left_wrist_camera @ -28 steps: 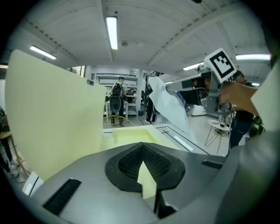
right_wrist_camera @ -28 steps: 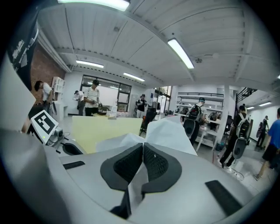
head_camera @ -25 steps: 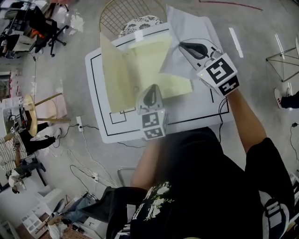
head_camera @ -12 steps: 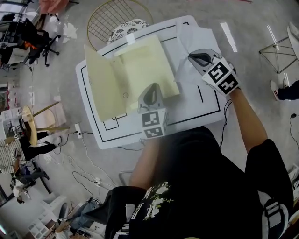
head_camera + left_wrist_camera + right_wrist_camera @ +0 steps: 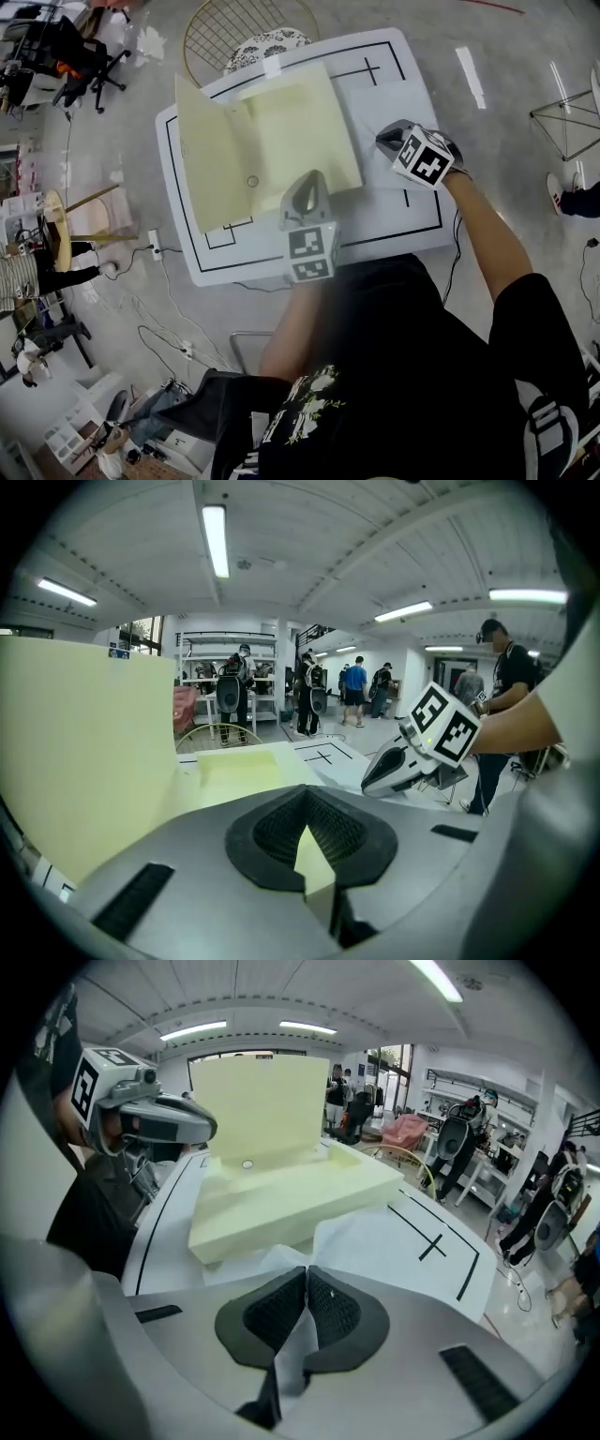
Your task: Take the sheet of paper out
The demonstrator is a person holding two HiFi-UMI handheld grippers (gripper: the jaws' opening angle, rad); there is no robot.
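Note:
A pale yellow box (image 5: 291,131) stands open on the white table (image 5: 394,225), its lid (image 5: 202,155) upright on the left. My left gripper (image 5: 305,180) is at the box's near edge, shut on a pale yellow strip of that edge (image 5: 309,855). The white sheet of paper (image 5: 380,105) lies outside the box, on the table to its right. My right gripper (image 5: 386,139) is low over the table, shut on the sheet's near corner (image 5: 295,1335). In the right gripper view the sheet (image 5: 384,1241) spreads flat up to the box (image 5: 291,1194).
A wire chair (image 5: 244,28) stands beyond the table's far edge. An office chair (image 5: 84,47) and a wooden stool (image 5: 66,225) are on the left. Cables (image 5: 159,309) run over the floor. A metal frame (image 5: 567,112) stands at the right. People (image 5: 356,691) stand far off.
My right gripper has come down toward the table with the sheet, which hung raised above the box and now lies flat beside it. The left gripper has stayed at the box's near edge.

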